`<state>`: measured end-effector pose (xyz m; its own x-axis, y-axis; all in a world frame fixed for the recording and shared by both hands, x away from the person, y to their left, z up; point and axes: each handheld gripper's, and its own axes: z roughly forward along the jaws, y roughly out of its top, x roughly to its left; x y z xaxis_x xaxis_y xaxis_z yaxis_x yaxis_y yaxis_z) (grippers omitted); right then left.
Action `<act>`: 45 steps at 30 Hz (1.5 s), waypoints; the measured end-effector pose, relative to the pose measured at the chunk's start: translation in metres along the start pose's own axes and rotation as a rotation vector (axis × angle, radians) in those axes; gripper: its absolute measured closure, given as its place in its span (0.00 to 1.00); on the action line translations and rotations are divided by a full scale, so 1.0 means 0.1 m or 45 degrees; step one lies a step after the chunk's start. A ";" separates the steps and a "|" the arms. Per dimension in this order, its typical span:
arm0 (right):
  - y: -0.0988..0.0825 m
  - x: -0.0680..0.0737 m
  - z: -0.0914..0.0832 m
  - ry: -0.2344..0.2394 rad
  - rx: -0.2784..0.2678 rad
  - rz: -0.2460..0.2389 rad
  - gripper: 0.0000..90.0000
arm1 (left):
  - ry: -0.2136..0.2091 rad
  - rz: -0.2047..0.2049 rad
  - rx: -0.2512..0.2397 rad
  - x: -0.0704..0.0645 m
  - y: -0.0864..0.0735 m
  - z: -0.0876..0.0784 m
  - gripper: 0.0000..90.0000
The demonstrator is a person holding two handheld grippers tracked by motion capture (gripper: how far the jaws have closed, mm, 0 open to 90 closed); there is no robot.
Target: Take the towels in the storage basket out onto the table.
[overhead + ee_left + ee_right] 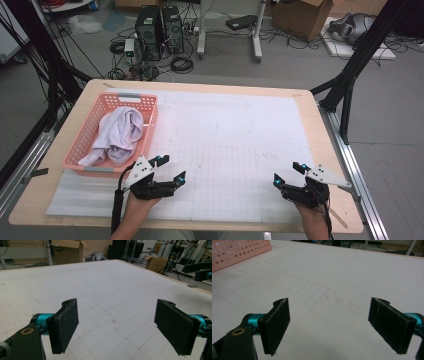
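Cloth [119, 134], white and crumpled, lies in the pink basket [150, 107] at the counter's [310, 125] far left, its length running front to back; its lower folds are hidden by the rim. Left claw [171, 169] and right claw [287, 173] hover near the front edge, both spread wide, gripping nothing.

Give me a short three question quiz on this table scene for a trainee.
1. True or false: the cloth lies inside the pink basket.
2. Which gripper is nearer the basket: A) left gripper B) right gripper?
3. What lies between the fingers of the right gripper?

Key:
1. True.
2. A.
3. Nothing; they stand wide apart over the bare white gridded sheet. The left gripper is open and empty as well.
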<state>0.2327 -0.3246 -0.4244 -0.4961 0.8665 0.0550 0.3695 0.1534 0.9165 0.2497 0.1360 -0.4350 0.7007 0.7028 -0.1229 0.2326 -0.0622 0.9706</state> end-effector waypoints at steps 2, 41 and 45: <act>0.00 0.00 0.00 0.005 -0.003 -0.002 0.18 | 0.000 -0.005 -0.003 0.01 0.00 0.00 0.22; -0.06 -0.01 -0.17 0.005 -0.009 0.046 0.18 | -0.049 0.023 -0.033 -0.14 0.09 -0.03 0.24; -0.06 -0.02 -0.16 0.009 -0.010 0.046 0.18 | -0.030 0.045 -0.046 -0.12 0.13 -0.07 0.24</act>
<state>0.2190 -0.3351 -0.4241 -0.4880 0.8681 0.0912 0.3813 0.1179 0.9169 0.2396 0.1316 -0.4197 0.7238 0.6838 -0.0924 0.1827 -0.0607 0.9813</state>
